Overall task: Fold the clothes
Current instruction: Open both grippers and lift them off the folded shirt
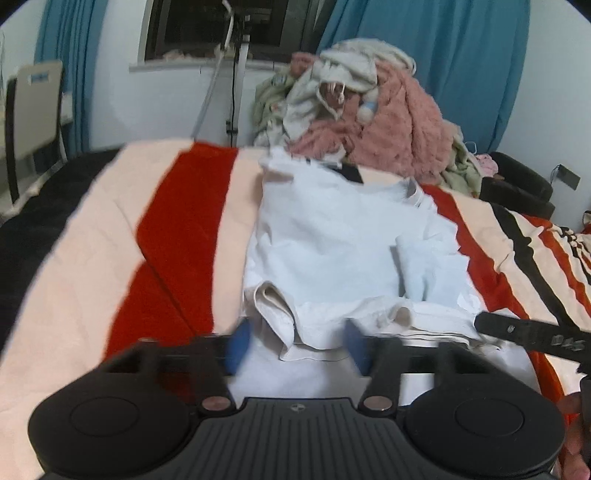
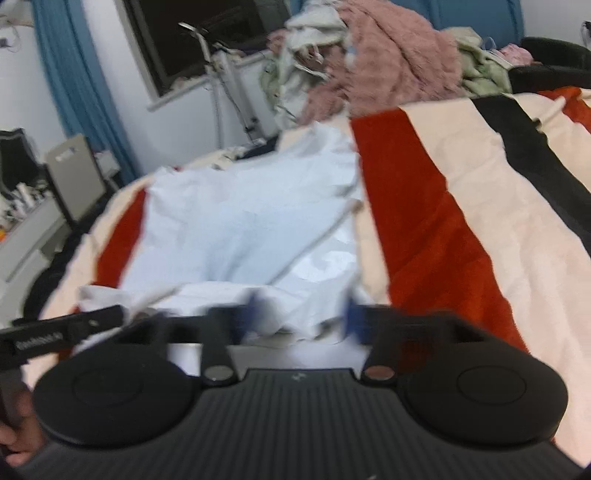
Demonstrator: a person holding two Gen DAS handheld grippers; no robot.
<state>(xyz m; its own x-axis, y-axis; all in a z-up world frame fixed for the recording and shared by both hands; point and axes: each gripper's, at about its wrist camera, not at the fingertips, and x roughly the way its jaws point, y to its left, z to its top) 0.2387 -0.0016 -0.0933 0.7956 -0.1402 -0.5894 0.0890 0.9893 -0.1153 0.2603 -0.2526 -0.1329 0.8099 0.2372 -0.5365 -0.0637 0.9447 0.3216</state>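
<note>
The left gripper (image 1: pixel 295 341) is held with its blue-padded jaws wide apart, nothing clamped between them, just above the near hem of a white shirt (image 1: pixel 332 240). A turned-up fold of that hem is seen between the pads (image 1: pixel 238 345) without being pinched. The right gripper (image 2: pixel 301 319) is likewise spread wide and empty, with a bunched part of the same hem lying in the gap between its blue pads (image 2: pixel 354 319); contact cannot be told because of blur. In the left wrist view the black finger of the right gripper is seen at the shirt's near right corner, so the two tools are set side by side along one edge.

The shirt is spread flat, thin and creased, its collar at the far end and one sleeve folded inward on the right. It is laid on a striped blanket (image 1: pixel 184 229) of cream, red and black bands, soft and slightly napped. Open blanket is left on both sides of the shirt. Beyond the collar a heap of clothes (image 1: pixel 369 110) is piled, fluffy pink and pale green, before blue curtains (image 1: pixel 461 55) and a dark window (image 1: pixel 221 26).
</note>
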